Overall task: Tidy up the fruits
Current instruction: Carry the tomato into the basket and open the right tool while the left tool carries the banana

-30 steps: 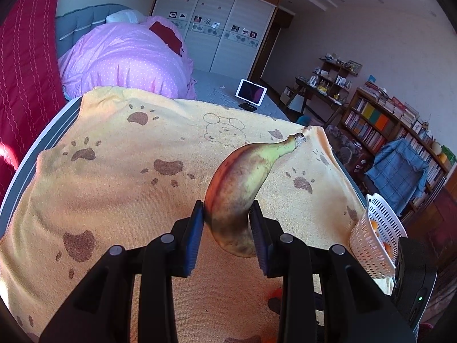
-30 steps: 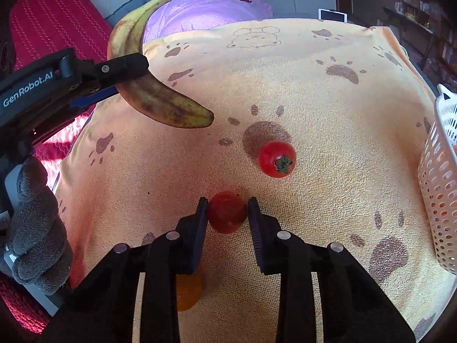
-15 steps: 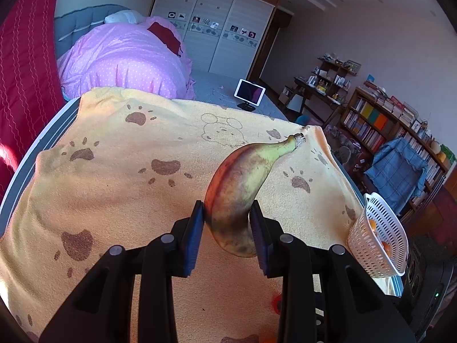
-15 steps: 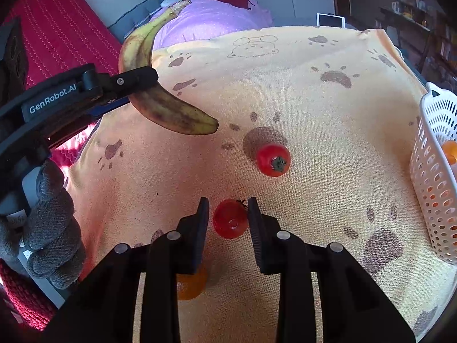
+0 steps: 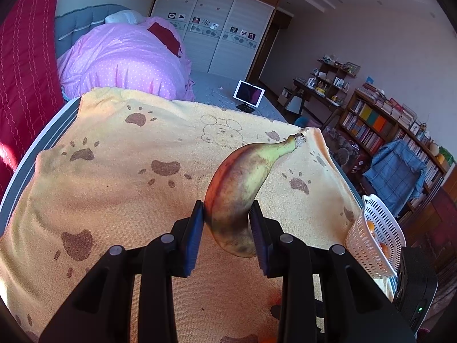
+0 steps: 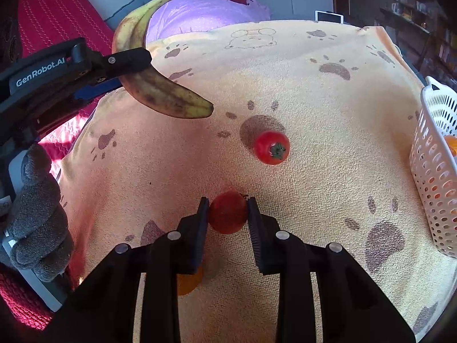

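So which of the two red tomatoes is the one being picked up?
The nearer tomato, clamped between the right gripper pads. The other tomato, green stem showing, lies free on the yellow towel farther off.

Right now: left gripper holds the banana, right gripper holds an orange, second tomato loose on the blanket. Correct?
Not quite. The right gripper is shut on a red tomato, not an orange, as the right wrist view shows. The left gripper does hold the banana, and the second tomato lies loose on the blanket.
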`<act>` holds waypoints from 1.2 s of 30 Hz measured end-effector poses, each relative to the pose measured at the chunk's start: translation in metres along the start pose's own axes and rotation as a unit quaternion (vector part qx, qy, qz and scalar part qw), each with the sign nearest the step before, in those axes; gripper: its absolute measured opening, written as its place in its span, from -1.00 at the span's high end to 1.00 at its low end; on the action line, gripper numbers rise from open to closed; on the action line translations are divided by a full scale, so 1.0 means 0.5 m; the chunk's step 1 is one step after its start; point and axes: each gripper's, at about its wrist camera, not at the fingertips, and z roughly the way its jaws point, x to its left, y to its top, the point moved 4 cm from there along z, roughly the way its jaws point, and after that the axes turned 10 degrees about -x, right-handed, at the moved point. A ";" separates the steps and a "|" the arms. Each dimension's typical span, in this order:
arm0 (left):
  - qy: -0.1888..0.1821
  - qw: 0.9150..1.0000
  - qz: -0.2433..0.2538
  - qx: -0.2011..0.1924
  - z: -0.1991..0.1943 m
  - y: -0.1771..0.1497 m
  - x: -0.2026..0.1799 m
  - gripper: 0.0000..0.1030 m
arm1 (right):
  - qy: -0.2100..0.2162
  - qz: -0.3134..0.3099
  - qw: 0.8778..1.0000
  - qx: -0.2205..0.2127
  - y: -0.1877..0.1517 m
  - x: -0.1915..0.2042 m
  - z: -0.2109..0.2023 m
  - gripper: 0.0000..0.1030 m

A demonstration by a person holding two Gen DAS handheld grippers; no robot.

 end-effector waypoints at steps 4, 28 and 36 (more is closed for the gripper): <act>-0.002 1.000 0.000 0.000 -0.001 -0.001 0.000 0.36 | -0.005 0.006 1.000 -0.023 0.011 -0.011 -0.034 0.46; -0.031 0.999 0.028 0.004 -0.011 -0.013 -0.068 0.36 | -0.130 0.122 0.975 -0.136 0.039 -0.294 -0.272 0.46; -0.035 0.999 0.032 0.006 -0.010 -0.016 -0.073 0.36 | -0.136 0.139 0.973 -0.124 0.011 -0.319 -0.267 0.41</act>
